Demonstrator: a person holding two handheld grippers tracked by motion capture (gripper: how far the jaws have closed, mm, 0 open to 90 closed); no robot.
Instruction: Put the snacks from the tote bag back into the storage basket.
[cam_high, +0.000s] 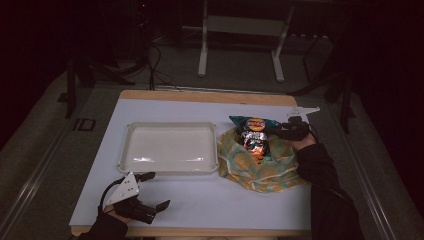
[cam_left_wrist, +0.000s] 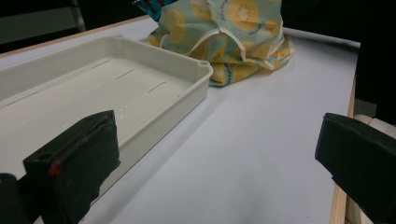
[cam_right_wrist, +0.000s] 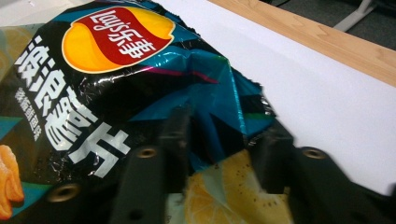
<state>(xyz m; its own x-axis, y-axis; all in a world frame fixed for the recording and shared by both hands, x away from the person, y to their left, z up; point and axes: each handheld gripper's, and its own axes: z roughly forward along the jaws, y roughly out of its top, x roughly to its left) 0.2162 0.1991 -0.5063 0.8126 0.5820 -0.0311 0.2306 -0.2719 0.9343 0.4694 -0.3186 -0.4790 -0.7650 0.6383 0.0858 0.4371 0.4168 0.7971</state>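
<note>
1. We find the right gripper at the table's 2 o'clock, its jaws pinched on a corner of the chip bag — the foil crumples between the pads in the right gripper view.
2. The chip bag stands in the mouth of the cloth bag, just right of the tray.
3. We note the left gripper at 7 o'clock — jaws spread wide, holding nothing, above bare table.
</note>
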